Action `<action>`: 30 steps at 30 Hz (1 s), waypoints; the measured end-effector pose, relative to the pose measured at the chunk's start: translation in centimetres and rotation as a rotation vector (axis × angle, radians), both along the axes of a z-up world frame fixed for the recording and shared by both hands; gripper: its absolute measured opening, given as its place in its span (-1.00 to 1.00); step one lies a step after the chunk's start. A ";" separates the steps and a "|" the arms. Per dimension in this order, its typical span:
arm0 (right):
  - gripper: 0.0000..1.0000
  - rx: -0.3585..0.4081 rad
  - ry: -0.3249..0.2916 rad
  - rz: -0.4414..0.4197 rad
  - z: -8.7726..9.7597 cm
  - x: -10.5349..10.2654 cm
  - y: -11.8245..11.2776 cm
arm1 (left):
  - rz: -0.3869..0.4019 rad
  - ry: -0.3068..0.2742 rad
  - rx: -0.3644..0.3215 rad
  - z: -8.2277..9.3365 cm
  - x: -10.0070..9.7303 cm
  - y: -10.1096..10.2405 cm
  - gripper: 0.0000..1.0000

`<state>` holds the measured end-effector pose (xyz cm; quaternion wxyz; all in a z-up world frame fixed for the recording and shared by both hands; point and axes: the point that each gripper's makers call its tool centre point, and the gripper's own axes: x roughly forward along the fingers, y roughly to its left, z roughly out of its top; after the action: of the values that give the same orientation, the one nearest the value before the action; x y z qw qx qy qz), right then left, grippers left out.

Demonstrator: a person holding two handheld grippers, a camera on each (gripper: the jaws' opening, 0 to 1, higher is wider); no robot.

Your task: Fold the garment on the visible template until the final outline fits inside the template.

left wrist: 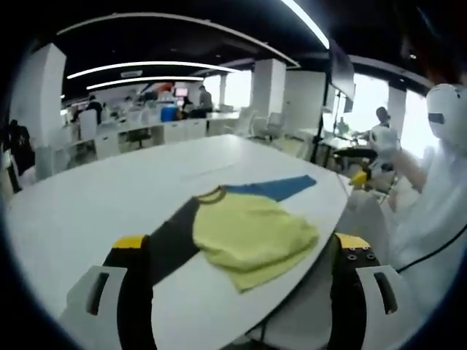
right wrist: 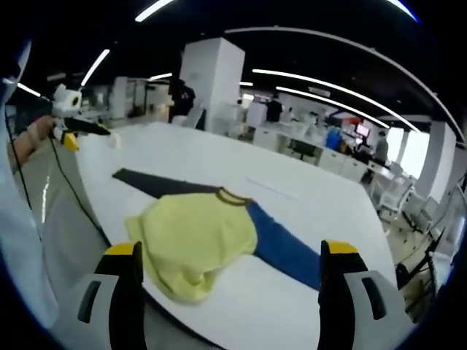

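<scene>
A garment lies crumpled on the white table (left wrist: 87, 211). Its yellow body (left wrist: 252, 232) is bunched near the table's near edge, with a black sleeve (left wrist: 171, 244) stretched to one side and a blue sleeve (left wrist: 281, 187) to the other. My left gripper (left wrist: 242, 248) hovers short of it, jaws wide apart and holding nothing. In the right gripper view the yellow body (right wrist: 193, 240) sits between the black sleeve (right wrist: 157, 182) and the blue sleeve (right wrist: 284, 248). My right gripper (right wrist: 231, 250) is open and apart from the cloth. A faint line (right wrist: 270, 188) marks the table beyond the collar.
A person in white (left wrist: 438, 189) stands at the table's edge, holding the right gripper (left wrist: 359, 177); the left gripper (right wrist: 73, 124) shows at the far left. A cable (right wrist: 69, 189) hangs beside the table. Desks, chairs, pillars and people fill the office behind.
</scene>
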<state>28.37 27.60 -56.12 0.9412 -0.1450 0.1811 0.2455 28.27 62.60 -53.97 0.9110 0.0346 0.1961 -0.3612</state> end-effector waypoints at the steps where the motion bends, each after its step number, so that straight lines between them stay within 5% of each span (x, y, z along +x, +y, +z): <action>1: 0.99 0.000 0.001 0.000 0.0 0.0 0.0 | 0.000 0.001 -0.001 -0.1 0.0 -0.1 0.98; 11: 0.99 0.026 -0.004 -0.007 -0.4 0.8 -0.1 | 0.006 0.025 -0.045 -1.2 0.5 -0.5 0.91; 30: 0.95 0.032 0.038 -0.035 -2.3 0.7 -0.2 | -0.003 0.087 -0.002 -3.6 1.7 -1.6 0.61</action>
<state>29.08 27.39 -58.41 0.9439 -0.1224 0.1975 0.2347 30.00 61.02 -57.55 0.9012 0.0182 0.2350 -0.3637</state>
